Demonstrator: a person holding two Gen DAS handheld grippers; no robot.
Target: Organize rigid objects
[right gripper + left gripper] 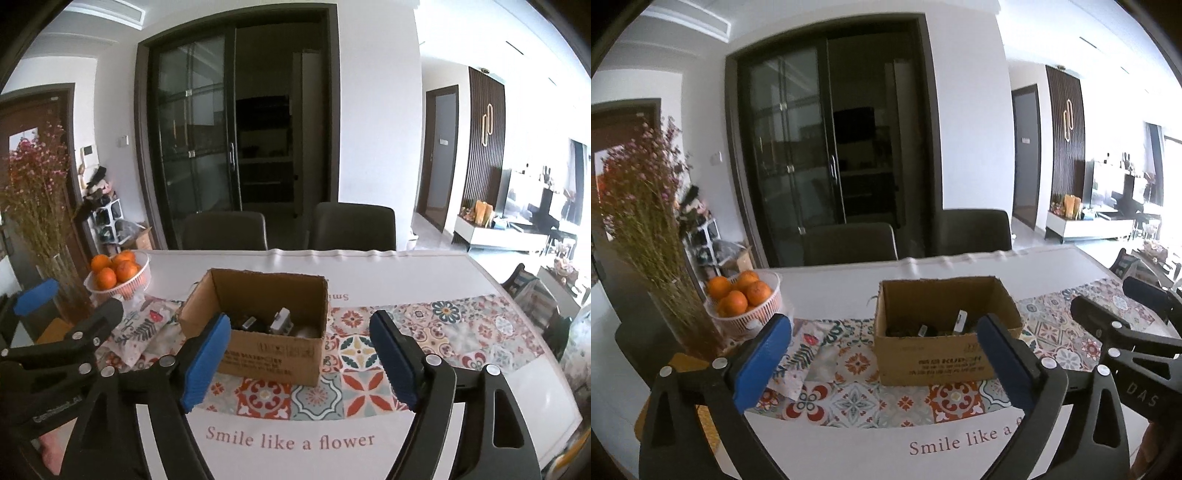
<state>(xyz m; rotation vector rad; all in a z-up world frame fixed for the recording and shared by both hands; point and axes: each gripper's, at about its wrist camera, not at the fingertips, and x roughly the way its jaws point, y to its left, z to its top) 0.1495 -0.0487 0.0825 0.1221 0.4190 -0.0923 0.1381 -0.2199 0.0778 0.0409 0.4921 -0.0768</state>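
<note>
An open cardboard box (934, 354) stands on the patterned runner; small dark and white objects (960, 322) lie inside. It also shows in the right wrist view (269, 354), with its contents (280, 320) visible. My left gripper (882, 358) is open and empty, raised in front of the box. My right gripper (299, 354) is open and empty, just right of the box's front. The right gripper shows at the right of the left wrist view (1123, 317); the left gripper shows at the left of the right wrist view (70, 306).
A white basket of oranges (746, 306) and a glass vase of dried flowers (683, 321) stand at the left. A folded leaf-print cloth (801, 354) lies left of the box. Two dark chairs (354, 225) stand behind the table's far edge.
</note>
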